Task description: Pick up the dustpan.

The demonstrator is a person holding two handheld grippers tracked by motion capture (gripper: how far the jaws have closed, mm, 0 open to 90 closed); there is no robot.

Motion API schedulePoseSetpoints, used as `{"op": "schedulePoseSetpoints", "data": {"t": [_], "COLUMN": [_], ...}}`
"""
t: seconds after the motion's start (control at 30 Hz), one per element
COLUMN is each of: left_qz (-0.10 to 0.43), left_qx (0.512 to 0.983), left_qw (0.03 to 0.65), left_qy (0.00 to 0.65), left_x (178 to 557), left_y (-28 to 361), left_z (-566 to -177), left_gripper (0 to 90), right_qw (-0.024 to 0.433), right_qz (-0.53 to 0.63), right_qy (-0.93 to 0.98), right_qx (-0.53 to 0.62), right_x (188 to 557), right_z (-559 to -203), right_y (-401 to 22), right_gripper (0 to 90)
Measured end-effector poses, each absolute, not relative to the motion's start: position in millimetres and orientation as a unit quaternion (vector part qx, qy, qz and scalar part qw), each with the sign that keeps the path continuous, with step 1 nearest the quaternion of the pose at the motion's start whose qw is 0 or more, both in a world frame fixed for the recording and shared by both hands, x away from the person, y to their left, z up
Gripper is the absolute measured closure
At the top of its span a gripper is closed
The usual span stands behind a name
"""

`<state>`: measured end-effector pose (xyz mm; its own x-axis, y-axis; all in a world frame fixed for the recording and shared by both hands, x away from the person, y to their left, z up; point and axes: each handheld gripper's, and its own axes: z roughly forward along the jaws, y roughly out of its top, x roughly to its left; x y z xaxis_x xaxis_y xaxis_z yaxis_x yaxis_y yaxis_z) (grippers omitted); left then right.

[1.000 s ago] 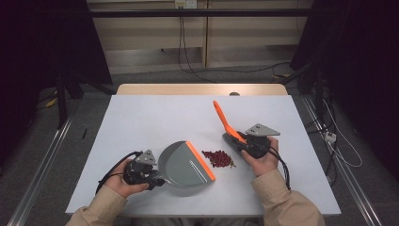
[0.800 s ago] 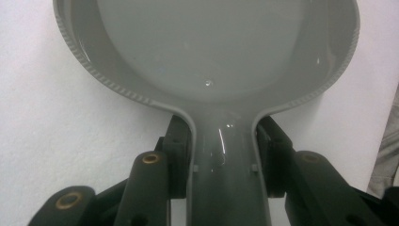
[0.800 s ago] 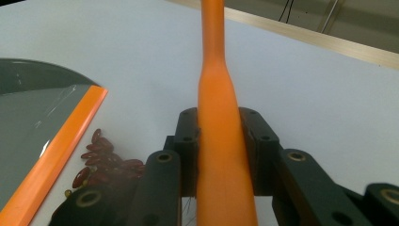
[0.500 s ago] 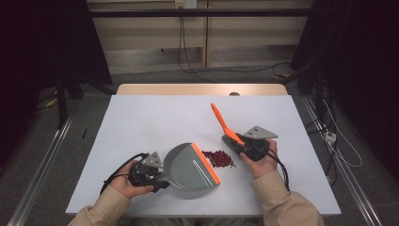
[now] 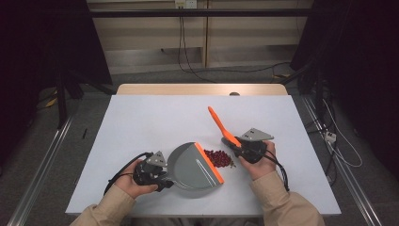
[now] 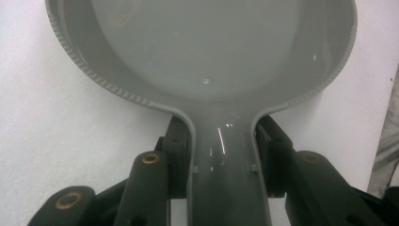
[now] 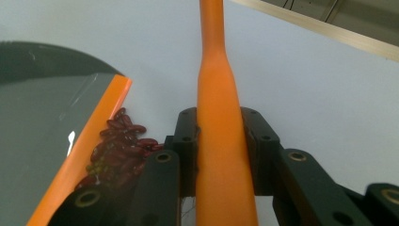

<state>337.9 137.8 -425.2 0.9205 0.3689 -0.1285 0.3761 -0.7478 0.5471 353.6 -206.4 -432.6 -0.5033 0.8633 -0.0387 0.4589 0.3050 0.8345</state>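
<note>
Near the table's [image 5: 141,117] front edge, beans [image 5: 219,157] lie between the dustpan's [image 5: 195,165] orange lip, gripped by the left tool [image 5: 162,173], and the brush [image 5: 221,126] clamped in the right tool [image 5: 237,147].

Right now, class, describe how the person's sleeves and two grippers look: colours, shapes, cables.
Both forearms wear beige long sleeves. Each hand holds a black gripper: the left gripper and right gripper each carry a grey three-cornered plate on top and trail a black cable. Up close, the black jaws show brass-coloured pivot rings.
</note>
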Motion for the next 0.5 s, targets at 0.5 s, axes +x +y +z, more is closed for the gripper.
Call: {"op": "schedulePoseSetpoints", "data": {"t": [0.5], "left_qz": [-0.02], "left_qx": [0.927], "left_qw": [0.301], "left_qy": [0.222], "left_x": [339.9], "left_y": [132.9], "left_z": [-429.1], "left_gripper": [63.2], "right_qw": [0.232], "right_qz": [0.425], "right_qy": [0.743], "right_qx": [0.462], "right_x": [350.4], "right_z": [-435.1], "right_y": [-203.8], "right_gripper": [70.3]}}
